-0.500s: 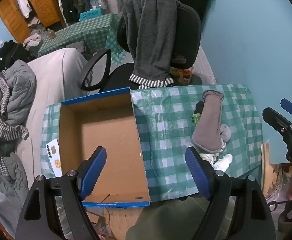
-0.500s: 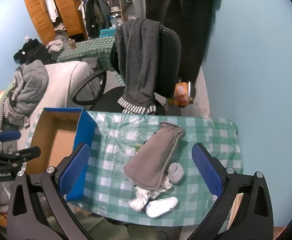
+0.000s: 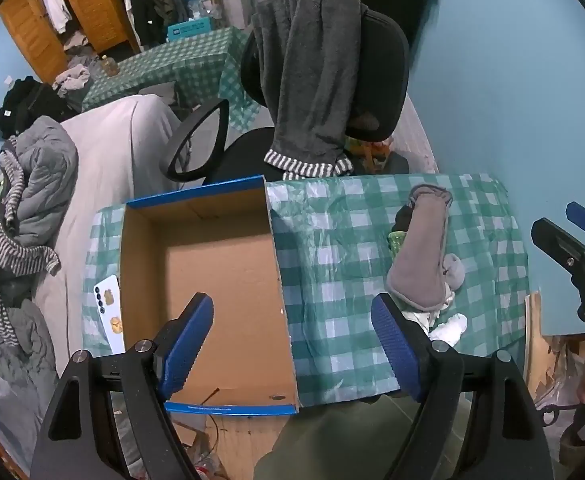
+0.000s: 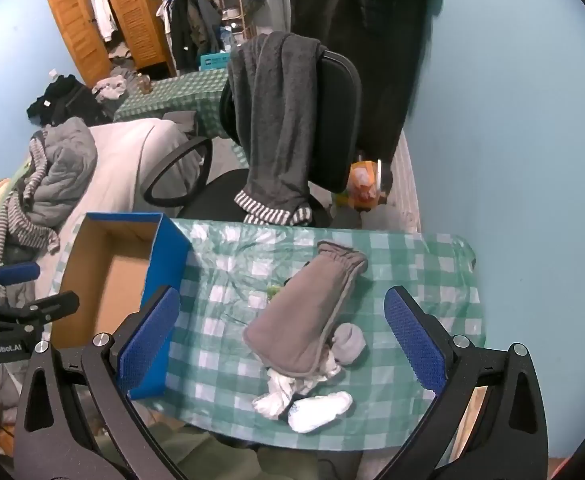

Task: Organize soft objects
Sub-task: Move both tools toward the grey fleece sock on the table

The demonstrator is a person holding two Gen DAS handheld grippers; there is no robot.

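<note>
Nothing much is shifting since half a second ago: both tools are hanging where they were, and the soft pile is lying as before. Counting now, with the cardboard box [image 3: 216, 276] as landmark. One box is sitting on the checked counter [image 3: 332, 320], open-topped and showing a bare floor. To the right of the box, well apart from it, one long grey sock [image 4: 306, 312] is lying on top of the pile, with one small grey rolled piece [image 4: 348, 343] touching its side and two white pieces [image 4: 304, 404] poking out beneath it, nearer the counter's edge. Something green and something dark are peeking from under the grey sock on the box side, too hidden to name. One phone [image 3: 110, 316] is lying just left of the box, partly cut off by its wall. One office chair [image 3: 376, 80] is standing beyond the box, draped with one dark garment [image 3: 312, 80].

Left tool [image 3: 292, 348] is hovering over the box's right wall, spread wide, holding nothing. Right tool [image 4: 282, 348] is hovering over the pile, equally wide, gripping nothing; its lower body is being cropped by the frame.
</note>
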